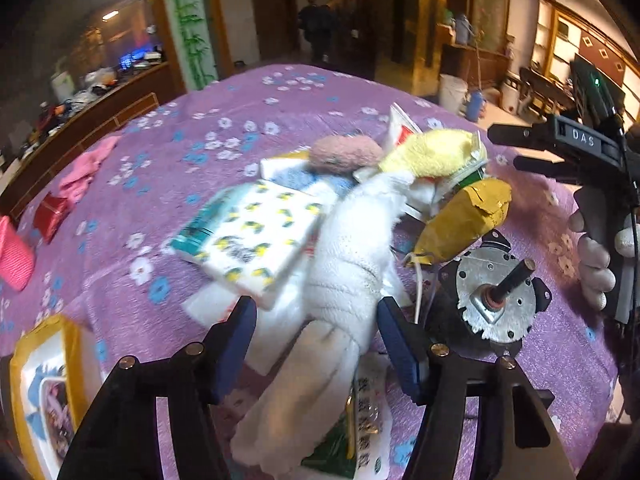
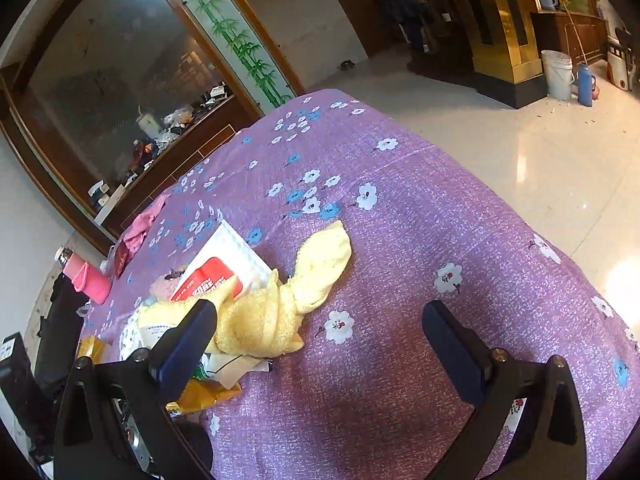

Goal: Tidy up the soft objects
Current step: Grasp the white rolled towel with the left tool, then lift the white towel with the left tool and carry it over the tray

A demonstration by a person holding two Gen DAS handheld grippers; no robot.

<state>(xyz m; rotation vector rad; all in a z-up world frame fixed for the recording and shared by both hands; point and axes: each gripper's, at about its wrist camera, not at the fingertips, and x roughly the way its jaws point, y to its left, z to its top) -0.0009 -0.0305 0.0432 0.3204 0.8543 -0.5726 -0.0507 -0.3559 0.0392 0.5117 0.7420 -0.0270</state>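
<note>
A white plush cloth [image 1: 348,276] lies in a heap of things on the purple flowered table cover [image 1: 224,112]. My left gripper [image 1: 316,320] is open, its blue pads on either side of the white cloth, not closed on it. A yellow towel [image 1: 432,152] tops the heap, next to a pink fuzzy item [image 1: 344,154]. In the right wrist view the yellow towel [image 2: 280,300] lies just past the left finger of my right gripper [image 2: 320,328], which is open and empty over bare cover [image 2: 440,220]. The right gripper also shows in the left wrist view [image 1: 516,148].
The heap holds a tissue pack [image 1: 256,236], a yellow bag [image 1: 464,216], a white packet [image 2: 224,264] and a metal motor [image 1: 496,296]. Pink cloth [image 1: 86,168], a red packet [image 1: 50,212] and a pink bottle [image 2: 86,278] sit at the far left.
</note>
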